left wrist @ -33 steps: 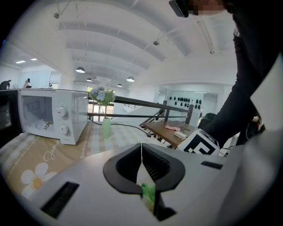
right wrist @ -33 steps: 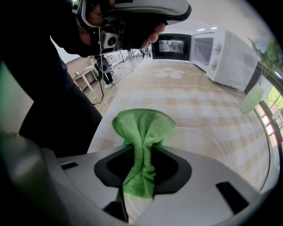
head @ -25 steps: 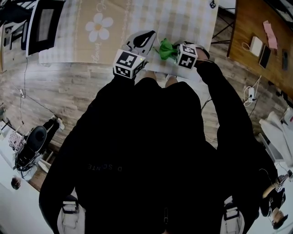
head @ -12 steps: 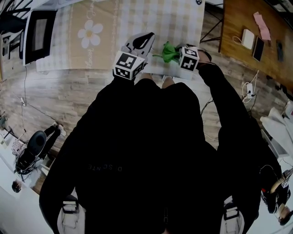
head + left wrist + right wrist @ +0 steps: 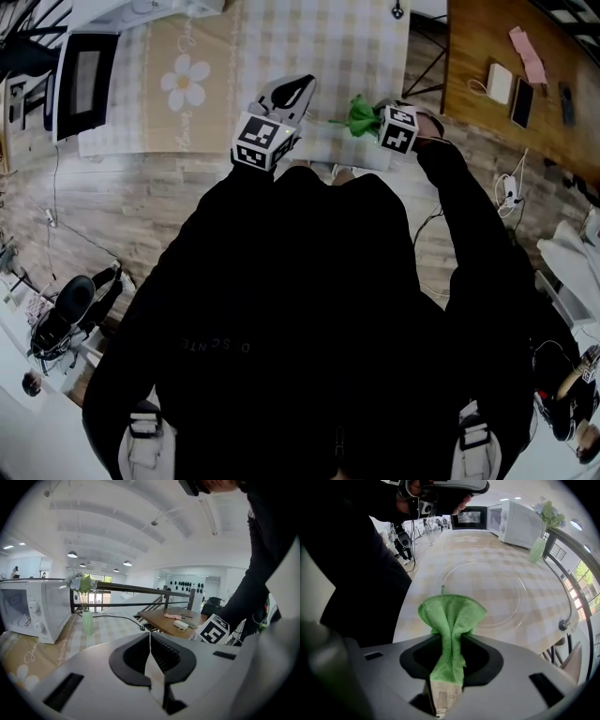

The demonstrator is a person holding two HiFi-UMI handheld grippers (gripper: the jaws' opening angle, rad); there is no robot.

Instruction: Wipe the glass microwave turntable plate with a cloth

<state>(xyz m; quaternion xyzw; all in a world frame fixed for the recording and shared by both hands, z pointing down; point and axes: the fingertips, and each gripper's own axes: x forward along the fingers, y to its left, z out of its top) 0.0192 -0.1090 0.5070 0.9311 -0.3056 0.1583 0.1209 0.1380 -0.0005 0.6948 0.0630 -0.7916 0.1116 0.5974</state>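
Pinching bunched green cloth, right gripper holds it at near rim of plate. Plate lies flat on checked table. Left gripper, jaws pressed together on nothing, sits left of plate. Versus second ago, right gripper and cloth farther from left gripper.

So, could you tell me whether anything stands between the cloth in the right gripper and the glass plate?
Nothing visible does. The right gripper holds the green cloth by the near rim of the glass plate, which lies bare on the checked tablecloth. The vase and microwave stand beyond its far rim.
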